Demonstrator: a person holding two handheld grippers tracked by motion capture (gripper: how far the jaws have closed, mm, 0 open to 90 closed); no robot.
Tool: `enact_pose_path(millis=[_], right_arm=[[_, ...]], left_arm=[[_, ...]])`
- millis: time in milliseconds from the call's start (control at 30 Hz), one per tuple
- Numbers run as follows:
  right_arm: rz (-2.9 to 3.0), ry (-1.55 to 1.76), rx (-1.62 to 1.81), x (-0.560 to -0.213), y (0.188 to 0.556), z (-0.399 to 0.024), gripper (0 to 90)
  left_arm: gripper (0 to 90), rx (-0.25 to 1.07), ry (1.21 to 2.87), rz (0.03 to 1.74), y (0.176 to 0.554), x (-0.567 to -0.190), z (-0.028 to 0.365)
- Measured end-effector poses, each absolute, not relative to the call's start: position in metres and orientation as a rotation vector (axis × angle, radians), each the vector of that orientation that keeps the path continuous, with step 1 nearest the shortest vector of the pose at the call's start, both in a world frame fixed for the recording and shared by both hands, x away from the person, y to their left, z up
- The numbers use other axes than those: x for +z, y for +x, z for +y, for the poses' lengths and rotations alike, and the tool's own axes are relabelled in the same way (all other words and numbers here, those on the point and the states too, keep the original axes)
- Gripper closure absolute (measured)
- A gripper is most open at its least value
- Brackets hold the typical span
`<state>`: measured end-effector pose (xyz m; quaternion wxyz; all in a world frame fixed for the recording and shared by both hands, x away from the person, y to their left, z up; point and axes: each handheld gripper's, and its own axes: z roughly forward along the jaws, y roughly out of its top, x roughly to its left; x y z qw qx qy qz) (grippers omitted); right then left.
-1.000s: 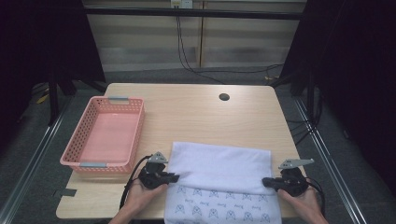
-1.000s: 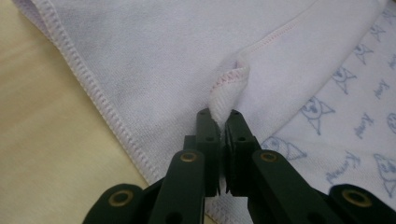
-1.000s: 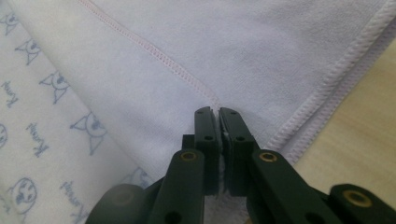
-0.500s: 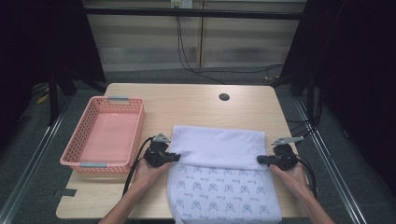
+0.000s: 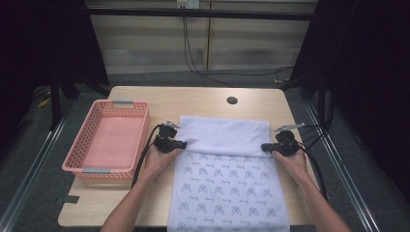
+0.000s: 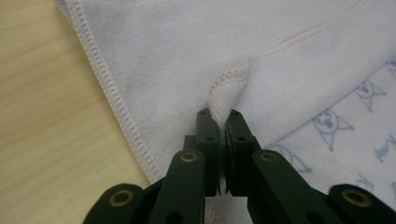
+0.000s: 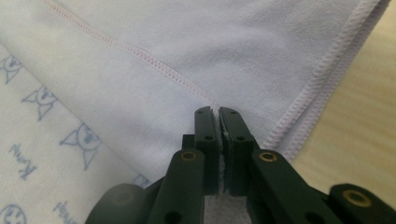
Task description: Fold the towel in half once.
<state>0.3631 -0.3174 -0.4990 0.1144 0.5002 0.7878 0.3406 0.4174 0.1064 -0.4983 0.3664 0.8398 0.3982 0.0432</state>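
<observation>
Two grippers clamped on a white printed towel's folded edge, left gripper [image 5: 183, 144] mid-left of frame, right gripper [image 5: 265, 147] mid-right, towel [image 5: 227, 179] on table [image 5: 203, 101], pink basket [image 5: 106, 145] left.

White cat-print towel [image 5: 227, 183] lies flat, far part folded over.

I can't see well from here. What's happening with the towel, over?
Left hand-held gripper and right hand-held gripper both shut on towel edge. Towel partly folded. Basket off to the side.

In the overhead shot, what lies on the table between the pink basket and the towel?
The left hand-held gripper, shut on the towel edge, beside the pink basket; otherwise bare table, per the high view.
</observation>
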Motion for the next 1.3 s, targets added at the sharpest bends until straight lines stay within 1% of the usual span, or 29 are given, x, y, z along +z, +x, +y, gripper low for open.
enact_pose_path(millis=[133, 233, 300, 500, 567, 667, 767, 833, 867, 933, 1067, 1133, 1300], right_arm=[[2.281, 1.481, 1.016, -0.501, 0.381, -0.316, 86.6], [2.219, 1.529, 1.046, -0.504, 0.397, -0.316, 86.6], [2.185, 1.564, 1.067, -0.506, 0.407, -0.315, 86.7], [2.163, 1.555, 0.988, -0.504, 0.434, -0.305, 86.6], [2.154, 1.536, 0.975, -0.505, 0.441, -0.301, 86.4], [2.115, 1.539, 0.964, -0.506, 0.447, -0.297, 86.2], [2.111, 1.52, 0.968, -0.507, 0.448, -0.297, 86.1], [2.111, 1.542, 0.982, -0.507, 0.447, -0.298, 86.0], [2.113, 1.557, 0.999, -0.506, 0.446, -0.3, 86.0], [2.147, 1.563, 1.007, -0.501, 0.444, -0.301, 86.3], [2.122, 1.543, 1.11, -0.482, 0.437, -0.313, 86.4], [2.102, 1.521, 1.168, -0.469, 0.432, -0.318, 86.4], [2.046, 1.447, 1.314, -0.434, 0.414, -0.328, 86.5]], left_arm=[[86.5, 0.119, 2.13, 1.014, 0.434, -0.502, 0.109], [86.4, 0.117, 2.089, 1.079, 0.45, -0.503, 0.111], [86.3, 0.143, 2.087, 1.079, 0.457, -0.503, 0.11], [86.3, 0.165, 2.097, 1.081, 0.476, -0.503, 0.112], [86.4, 0.156, 2.066, 1.112, 0.482, -0.504, 0.114], [86.4, 0.18, 2.068, 1.115, 0.489, -0.505, 0.114], [86.4, 0.152, 2.061, 1.126, 0.493, -0.504, 0.115], [86.8, 0.124, 2.087, 1.142, 0.493, -0.501, 0.116], [86.8, 0.129, 2.105, 1.132, 0.491, -0.499, 0.115], [86.8, 0.106, 2.07, 1.116, 0.486, -0.491, 0.117], [86.8, 0.122, 2.061, 1.016, 0.473, -0.467, 0.115], [86.8, 0.125, 2.017, 0.985, 0.466, -0.452, 0.118], [86.7, 0.153, 1.976, 0.926, 0.448, -0.42, 0.129]])
